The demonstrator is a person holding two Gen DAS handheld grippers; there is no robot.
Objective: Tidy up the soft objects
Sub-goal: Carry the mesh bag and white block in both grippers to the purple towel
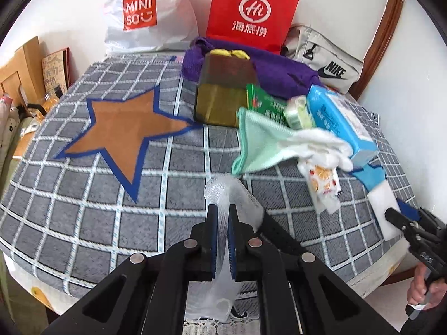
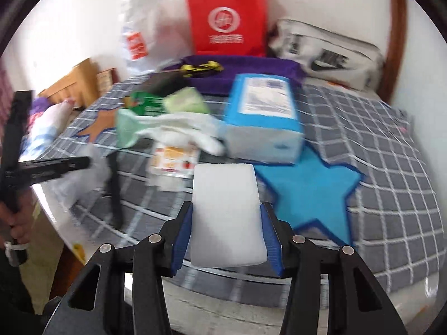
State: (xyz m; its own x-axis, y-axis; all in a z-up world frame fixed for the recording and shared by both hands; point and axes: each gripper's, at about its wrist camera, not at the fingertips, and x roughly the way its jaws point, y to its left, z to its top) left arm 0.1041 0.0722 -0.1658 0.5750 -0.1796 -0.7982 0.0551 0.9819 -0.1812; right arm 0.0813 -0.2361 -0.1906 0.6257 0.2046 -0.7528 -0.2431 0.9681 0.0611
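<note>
My left gripper is shut on a clear strip of bubble wrap and holds it above the grey checked bedcover, near the brown star. In the right wrist view my right gripper has a white sponge block between its blue pads, which touch both of its sides. It is just left of the blue star. A mint cloth, white fabric and a printed packet lie in a heap mid-bed. The left gripper shows blurred at the left of that view.
A blue tissue box, a brown box, a green packet and a purple towel crowd the far side. A red paper bag, a white Miniso bag and a grey Nike bag stand against the wall.
</note>
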